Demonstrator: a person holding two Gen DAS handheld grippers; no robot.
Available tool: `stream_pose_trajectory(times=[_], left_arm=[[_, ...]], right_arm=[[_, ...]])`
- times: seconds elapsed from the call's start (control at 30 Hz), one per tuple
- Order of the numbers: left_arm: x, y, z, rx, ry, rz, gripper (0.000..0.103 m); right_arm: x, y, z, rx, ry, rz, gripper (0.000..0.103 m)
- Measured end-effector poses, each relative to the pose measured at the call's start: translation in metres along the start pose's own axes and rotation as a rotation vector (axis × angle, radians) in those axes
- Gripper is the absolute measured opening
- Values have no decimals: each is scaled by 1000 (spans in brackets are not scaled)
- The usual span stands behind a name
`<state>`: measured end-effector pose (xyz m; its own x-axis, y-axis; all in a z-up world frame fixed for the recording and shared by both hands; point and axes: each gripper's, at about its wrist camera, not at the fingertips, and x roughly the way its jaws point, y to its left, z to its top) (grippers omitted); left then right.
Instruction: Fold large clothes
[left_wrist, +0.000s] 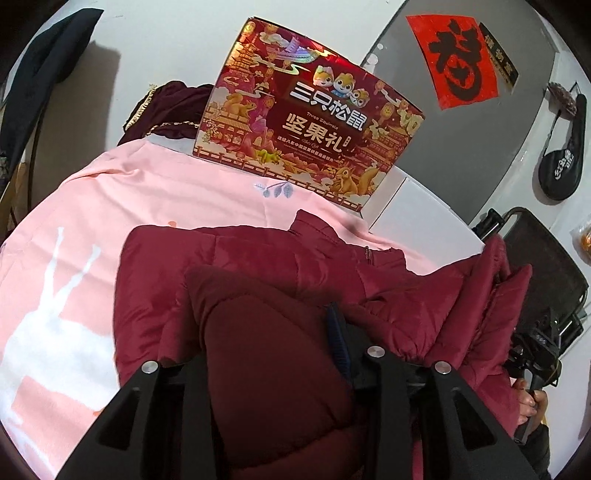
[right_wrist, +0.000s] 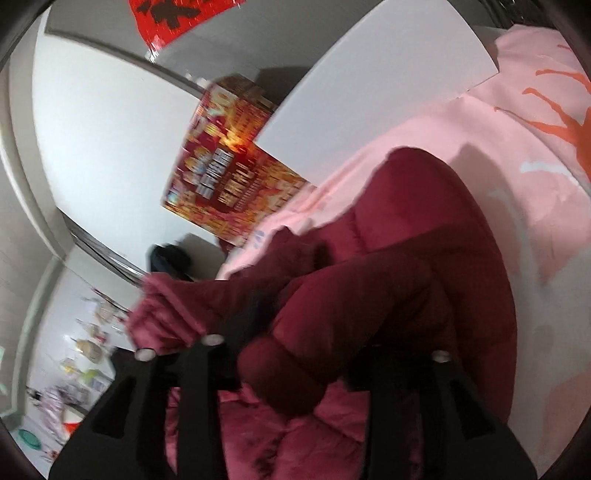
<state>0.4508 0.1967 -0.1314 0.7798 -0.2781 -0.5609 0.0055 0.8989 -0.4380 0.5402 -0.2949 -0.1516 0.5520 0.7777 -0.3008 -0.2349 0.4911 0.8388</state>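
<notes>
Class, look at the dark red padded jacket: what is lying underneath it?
Under the jacket lies a pink sheet with a white deer print, spreading out past it. Whatever is beneath the jacket's middle is covered by it.

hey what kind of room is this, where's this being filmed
Most likely a bedroom in someone's home. A dark red puffer jacket lies on a pink printed bedsheet, a festive snack gift box stands behind it against the wall, and a red paper decoration hangs on a grey door.

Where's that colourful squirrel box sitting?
In the left wrist view the box stands upright at the far edge of the pink sheet, behind the red jacket, against the wall.
</notes>
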Motion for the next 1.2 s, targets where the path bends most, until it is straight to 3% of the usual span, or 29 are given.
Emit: stream_pose_trajectory(times=[0.07, 0.13, 0.23, 0.27, 0.3, 0.37, 0.43, 0.6, 0.77, 0.83, 0.9, 0.97, 1.13, 1.17, 1.2], left_arm=[[-10, -2, 3, -17, -13, -11, 45], [-34, -4, 9, -38, -64, -62, 57], [-69, -9, 17, -41, -157, -129, 82], [-80, -11, 18, -32, -194, -115, 94], [-89, -12, 18, -21, -229, -88, 99], [-100, -14, 19, 17, -280, -28, 99], [-99, -8, 18, 12, -273, 7, 99], [-57, 22, 17, -58, -135, 89, 99], [-31, 46, 16, -142, 10, 16, 99], [-29, 48, 15, -167, 21, -39, 98], [-30, 41, 15, -141, 10, -83, 75], [-32, 25, 13, -59, -19, -39, 69], [-38, 2, 9, 34, -63, -26, 64], [-38, 0, 10, 39, -70, -22, 64], [-35, 1, 10, 40, -65, 6, 65]], right_arm=[[-14, 12, 2, -2, -35, 85, 76], [-31, 34, 5, -81, -76, 111, 78], [-49, 58, 6, -205, -124, 75, 83], [-52, 63, 6, -238, -139, 51, 84], [-54, 67, 5, -272, -151, 13, 84], [-53, 69, 5, -308, -159, -63, 85], [-50, 63, 3, -321, -159, -141, 85], [-22, 40, -1, -339, -101, -336, 85], [-8, 27, -1, -331, -53, -381, 85], [-7, 27, -6, -356, -43, -387, 72], [-4, 36, -12, -411, -40, -411, 44], [-4, 42, -16, -450, -48, -408, 34], [-4, 43, -14, -440, -48, -392, 35], [-3, 42, -13, -435, -43, -390, 39], [1, 40, -11, -424, -34, -394, 56]])
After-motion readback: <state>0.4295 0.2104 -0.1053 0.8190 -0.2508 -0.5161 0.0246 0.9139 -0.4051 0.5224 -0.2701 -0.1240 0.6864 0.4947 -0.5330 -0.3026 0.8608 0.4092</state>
